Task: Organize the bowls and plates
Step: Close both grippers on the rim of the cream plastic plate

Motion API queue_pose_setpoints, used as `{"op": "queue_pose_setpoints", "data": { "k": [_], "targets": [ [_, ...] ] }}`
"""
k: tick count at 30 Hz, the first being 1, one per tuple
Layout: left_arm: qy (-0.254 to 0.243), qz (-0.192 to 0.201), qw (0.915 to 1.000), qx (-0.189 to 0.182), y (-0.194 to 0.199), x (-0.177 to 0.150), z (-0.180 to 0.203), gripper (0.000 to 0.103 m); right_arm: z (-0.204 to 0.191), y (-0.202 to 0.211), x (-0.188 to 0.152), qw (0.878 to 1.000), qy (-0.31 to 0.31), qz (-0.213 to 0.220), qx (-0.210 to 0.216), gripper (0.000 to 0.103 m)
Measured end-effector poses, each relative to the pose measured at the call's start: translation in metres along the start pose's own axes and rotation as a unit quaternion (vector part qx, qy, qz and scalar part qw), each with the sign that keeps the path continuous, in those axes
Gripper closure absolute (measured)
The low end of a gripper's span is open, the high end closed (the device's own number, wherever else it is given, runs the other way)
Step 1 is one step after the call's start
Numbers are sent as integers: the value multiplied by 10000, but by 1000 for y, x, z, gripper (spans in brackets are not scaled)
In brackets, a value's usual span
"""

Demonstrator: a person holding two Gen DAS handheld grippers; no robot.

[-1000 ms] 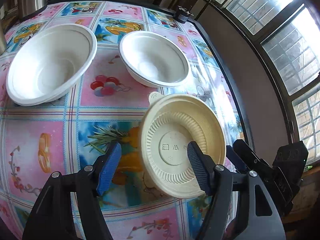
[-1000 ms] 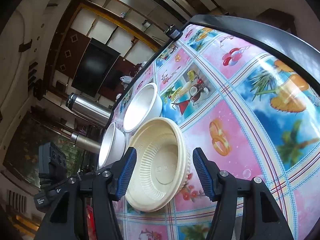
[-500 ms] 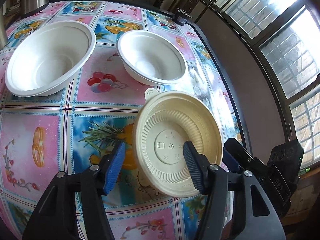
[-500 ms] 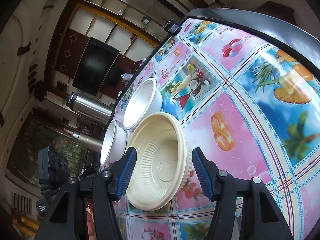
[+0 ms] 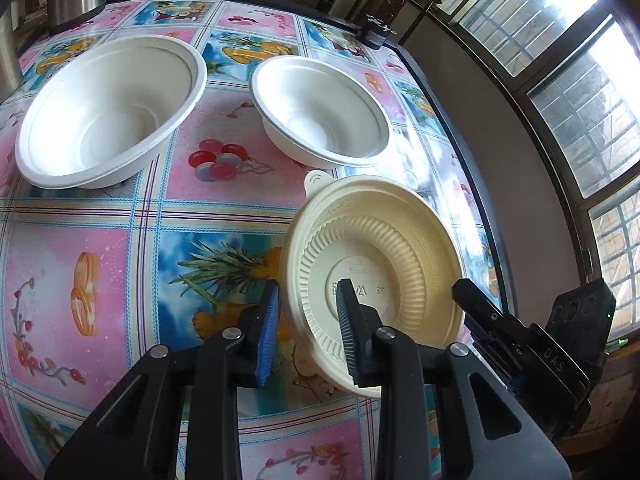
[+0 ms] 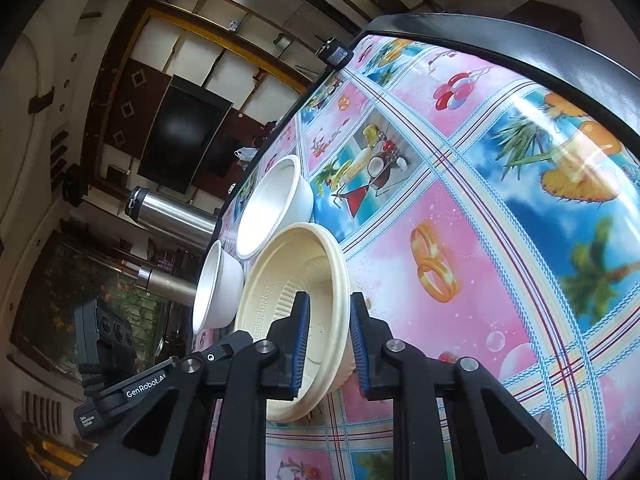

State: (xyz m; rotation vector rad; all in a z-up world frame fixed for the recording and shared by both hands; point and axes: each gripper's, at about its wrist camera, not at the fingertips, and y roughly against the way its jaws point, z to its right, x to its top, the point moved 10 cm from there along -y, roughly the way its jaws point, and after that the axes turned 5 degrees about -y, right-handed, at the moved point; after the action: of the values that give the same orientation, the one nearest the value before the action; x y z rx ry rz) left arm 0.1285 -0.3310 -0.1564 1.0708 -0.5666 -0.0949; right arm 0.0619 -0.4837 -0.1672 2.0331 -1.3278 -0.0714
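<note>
Cream bowl (image 5: 400, 256): it sits on your tabletop (image 5: 120, 240) near the window-side edge, tilted up, ribbed inside, with a small tab on its far rim.
Left tool (image 5: 308, 332): your blue pads straddle the cream bowl's near-left rim, narrowed but with a gap left at the outer pad; whether they grip, you cannot tell.
Right tool (image 6: 330, 344): your pads are closed tight on the cream bowl's (image 6: 296, 280) rim wall.
White bowls: the large one (image 5: 108, 108) and the small one (image 5: 320, 116) stand upright, apart, beyond the cream bowl.
Writing: "GenRobot.AI" on the other tool's body in your right view; "DAS" in your left view; moulded marks in the bowl's base, unreadable.
</note>
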Motion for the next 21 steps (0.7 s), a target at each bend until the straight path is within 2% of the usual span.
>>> {"op": "queue_pose_setpoints", "data": {
  "k": [6, 12, 21],
  "targets": [
    [-16, 13, 10000, 96, 0, 0, -5, 85, 1, -2, 0, 9999, 58, 9, -91, 91],
    [-77, 41, 9998, 183, 0, -1, -8, 93, 4, -4, 0, 9999, 51, -5, -152, 92],
    [-110, 25, 9998, 141, 7, -9, -13, 93, 1, -5, -4, 9998, 117, -17, -156, 93]
  ]
}}
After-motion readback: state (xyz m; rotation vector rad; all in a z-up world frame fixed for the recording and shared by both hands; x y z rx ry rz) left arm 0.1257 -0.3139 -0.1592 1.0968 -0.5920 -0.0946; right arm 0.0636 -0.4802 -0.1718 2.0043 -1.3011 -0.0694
